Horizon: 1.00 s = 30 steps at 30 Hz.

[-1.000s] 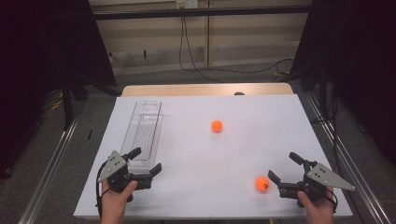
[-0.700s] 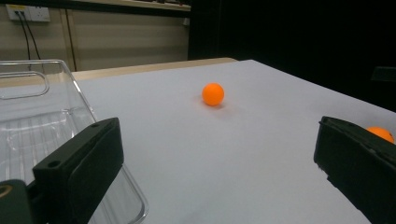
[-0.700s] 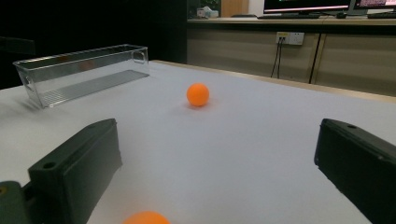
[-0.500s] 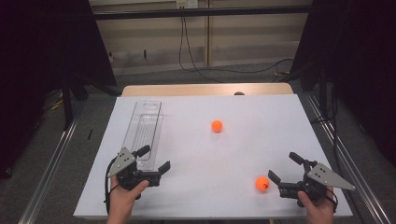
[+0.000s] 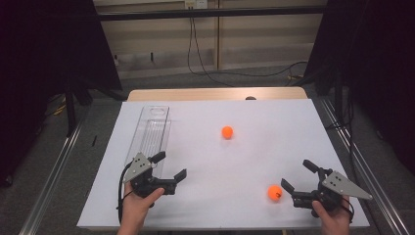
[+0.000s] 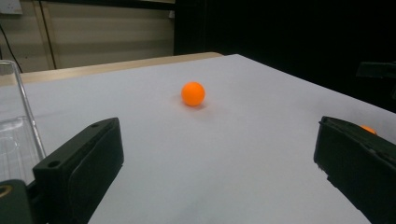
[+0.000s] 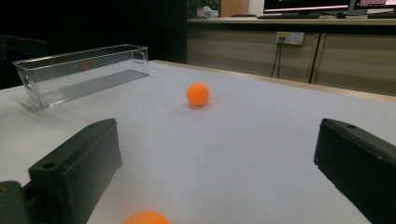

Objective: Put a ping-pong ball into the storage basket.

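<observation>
Two orange balls lie on the white table (image 5: 254,161) before us, and we find no brand, label or readable writing on them, on the clear plastic bin (image 5: 152,132) or on either tool (the wall sockets in the background carry nothing we can read).

The far ball (image 5: 227,131) sits near the middle of the table, well apart from both hands. The near ball (image 5: 274,192) rests just beside the lower jaw of our right hand-held gripper (image 5: 299,178), at the table's front right; in the right gripper view its top peeks up at the bottom edge, between the jaws. That hand-held gripper is spread wide and grasps nothing.

Our left hand-held gripper (image 5: 170,165) is likewise spread wide and empty, at the near end of the bin, with its jaws pointing towards the far ball.

Compared with a second ago, the left hand-held gripper has moved up and to the right, from the table's front left edge to just beside the bin's near end. The right hand-held gripper, both balls and the bin have stayed put.
</observation>
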Each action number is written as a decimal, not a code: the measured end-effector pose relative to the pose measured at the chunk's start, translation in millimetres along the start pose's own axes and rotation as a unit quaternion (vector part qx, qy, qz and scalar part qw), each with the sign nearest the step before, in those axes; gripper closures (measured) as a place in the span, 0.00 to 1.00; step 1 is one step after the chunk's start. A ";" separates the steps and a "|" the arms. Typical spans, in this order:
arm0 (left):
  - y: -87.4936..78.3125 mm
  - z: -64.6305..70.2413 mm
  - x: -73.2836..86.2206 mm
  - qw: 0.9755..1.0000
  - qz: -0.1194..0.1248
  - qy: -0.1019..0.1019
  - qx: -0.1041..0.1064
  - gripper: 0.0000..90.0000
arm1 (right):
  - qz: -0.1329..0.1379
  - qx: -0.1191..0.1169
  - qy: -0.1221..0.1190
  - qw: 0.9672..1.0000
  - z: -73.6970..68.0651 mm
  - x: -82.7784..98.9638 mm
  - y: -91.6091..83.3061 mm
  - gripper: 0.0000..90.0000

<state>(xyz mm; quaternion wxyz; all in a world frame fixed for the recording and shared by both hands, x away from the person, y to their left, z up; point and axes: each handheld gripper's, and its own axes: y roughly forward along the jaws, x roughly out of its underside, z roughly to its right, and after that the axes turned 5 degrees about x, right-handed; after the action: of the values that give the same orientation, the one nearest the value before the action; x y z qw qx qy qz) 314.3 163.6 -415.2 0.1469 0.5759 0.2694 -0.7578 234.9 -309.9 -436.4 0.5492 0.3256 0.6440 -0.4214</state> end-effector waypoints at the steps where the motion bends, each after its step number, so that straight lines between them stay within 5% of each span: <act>1: 1.2 0.8 -0.2 1.000 0.000 -0.001 0.001 0.02 | 0.000 -0.001 0.000 1.000 -0.1 0.0 0.0 0.00; 30: 32.1 15.2 -2.6 0.999 -0.026 0.008 0.032 0.02 | -0.001 -0.003 0.000 1.000 0.2 0.1 0.6 0.00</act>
<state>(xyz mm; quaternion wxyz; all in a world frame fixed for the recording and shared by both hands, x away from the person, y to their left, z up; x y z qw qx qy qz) 320.0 128.5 -417.4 0.1064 0.5790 0.2611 -0.7650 235.5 -309.9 -436.6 0.5498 0.3236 0.6455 -0.4200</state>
